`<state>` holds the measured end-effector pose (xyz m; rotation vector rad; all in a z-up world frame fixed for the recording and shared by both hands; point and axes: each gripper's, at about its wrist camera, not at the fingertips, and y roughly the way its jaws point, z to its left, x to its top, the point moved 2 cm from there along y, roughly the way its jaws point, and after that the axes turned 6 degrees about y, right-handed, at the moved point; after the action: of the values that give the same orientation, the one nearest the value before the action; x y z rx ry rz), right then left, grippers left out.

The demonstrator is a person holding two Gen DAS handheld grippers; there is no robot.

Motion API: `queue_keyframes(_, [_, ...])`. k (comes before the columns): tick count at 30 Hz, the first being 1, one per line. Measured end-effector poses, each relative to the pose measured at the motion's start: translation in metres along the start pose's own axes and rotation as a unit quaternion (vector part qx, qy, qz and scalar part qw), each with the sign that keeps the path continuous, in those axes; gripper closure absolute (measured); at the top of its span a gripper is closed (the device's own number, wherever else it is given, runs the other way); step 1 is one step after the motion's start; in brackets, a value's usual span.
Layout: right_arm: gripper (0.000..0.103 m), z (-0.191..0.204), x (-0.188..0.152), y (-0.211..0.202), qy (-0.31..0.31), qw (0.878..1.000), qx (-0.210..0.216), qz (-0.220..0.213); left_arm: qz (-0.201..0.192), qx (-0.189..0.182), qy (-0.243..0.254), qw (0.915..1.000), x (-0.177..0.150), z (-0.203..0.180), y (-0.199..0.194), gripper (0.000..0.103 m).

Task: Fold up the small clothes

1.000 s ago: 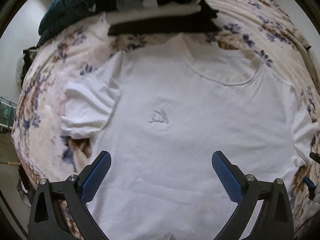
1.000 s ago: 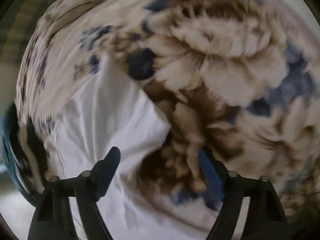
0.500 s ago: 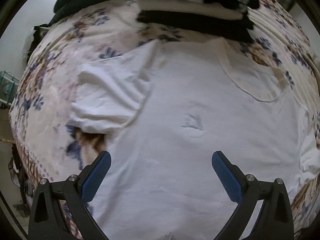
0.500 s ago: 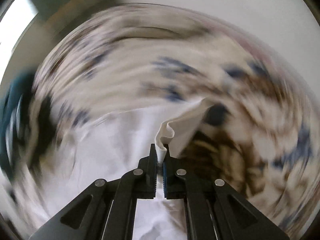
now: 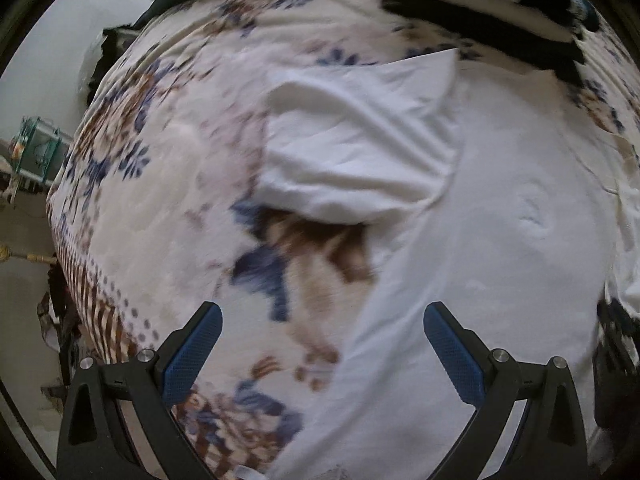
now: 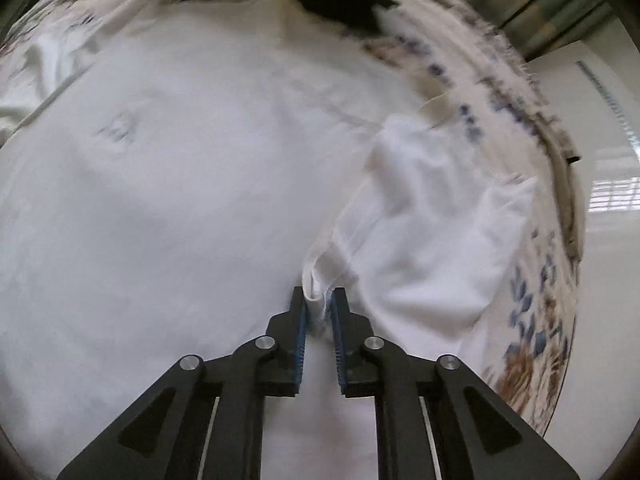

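Note:
A white T-shirt [image 5: 500, 248] lies spread face up on a floral bedspread [image 5: 160, 208]. Its one sleeve [image 5: 352, 148] lies flat ahead of my left gripper [image 5: 318, 338], which is open and empty above the shirt's side edge. In the right wrist view the shirt [image 6: 180, 200] fills the frame. My right gripper [image 6: 319, 300] is shut on a bunched fold of the other sleeve [image 6: 432, 240], lifted and drawn over the shirt body.
A stack of dark and striped folded clothes [image 5: 500, 4] sits at the far edge of the bed. The bed's edge [image 6: 560, 168] runs close on the right, with floor beyond. A small teal rack [image 5: 36, 148] stands off the left side.
My left gripper has swung left, so the shirt's left sleeve and side edge are now ahead. My right gripper closed on the right sleeve and has carried it in over the shirt.

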<state>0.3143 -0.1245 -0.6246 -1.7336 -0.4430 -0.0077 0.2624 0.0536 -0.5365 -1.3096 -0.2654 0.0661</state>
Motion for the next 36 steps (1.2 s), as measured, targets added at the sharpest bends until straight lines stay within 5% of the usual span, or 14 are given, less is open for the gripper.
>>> queue_keyframes(3, [0.057,0.002,-0.007,-0.02,0.011,0.998,0.054,0.004,0.007,-0.007,-0.022,0.9997,-0.002,0.022,0.007,0.0])
queue_keyframes(8, [0.055,-0.027,-0.02,-0.028,0.11,0.991,0.064,0.03,0.027,-0.112,-0.107,0.9875,0.008,0.058,0.029,0.0])
queue_keyframes(11, [0.055,-0.055,-0.024,-0.017,0.177,0.981,0.051,0.056,0.037,-0.215,-0.194,0.9564,0.016,0.079,0.051,0.001])
queue_keyframes(13, [0.055,-0.078,-0.03,-0.006,0.24,0.966,0.056,0.078,0.052,-0.297,-0.271,0.9143,0.021,0.088,0.072,0.005])
queue_keyframes(15, [0.055,-0.097,-0.039,0.001,0.295,0.949,0.059,0.091,0.052,-0.326,-0.32,0.8882,0.025,0.091,0.085,0.009])
queue_keyframes(16, [0.055,-0.109,-0.045,0.005,0.327,0.938,0.061,0.098,0.049,-0.329,-0.329,0.8839,0.028,0.091,0.088,0.015])
queue_keyframes(17, [0.055,-0.115,-0.048,0.006,0.343,0.932,0.063,0.101,0.042,-0.325,-0.336,0.8832,0.033,0.091,0.09,0.019])
queue_keyframes(19, [0.055,-0.128,-0.055,0.009,0.372,0.92,0.065,0.107,0.025,-0.311,-0.333,0.8899,0.045,0.09,0.092,0.049])
queue_keyframes(20, [0.055,-0.135,-0.058,0.01,0.381,0.916,0.065,0.108,0.015,-0.3,-0.328,0.8957,0.053,0.087,0.093,0.054])
queue_keyframes(23, [0.055,-0.153,-0.056,0.015,0.389,0.912,0.062,0.112,-0.006,-0.281,-0.308,0.9087,0.069,0.083,0.09,0.091])
queue_keyframes(26, [0.055,-0.169,-0.053,0.018,0.388,0.913,0.057,0.108,-0.049,-0.256,-0.263,0.9288,0.086,0.07,0.069,0.096])
queue_keyframes(29, [0.055,-0.183,-0.048,0.019,0.396,0.91,0.056,0.105,-0.121,-0.215,-0.155,0.9567,0.098,0.037,0.024,0.096])
queue_keyframes(32, [0.055,-0.196,-0.053,0.016,0.408,0.906,0.057,0.102,-0.159,-0.217,-0.035,0.9625,0.102,-0.017,-0.011,0.096])
queue_keyframes(36, [0.055,-0.202,-0.063,0.01,0.41,0.904,0.06,0.102,-0.153,-0.233,0.094,0.9558,0.084,-0.087,-0.027,0.093])
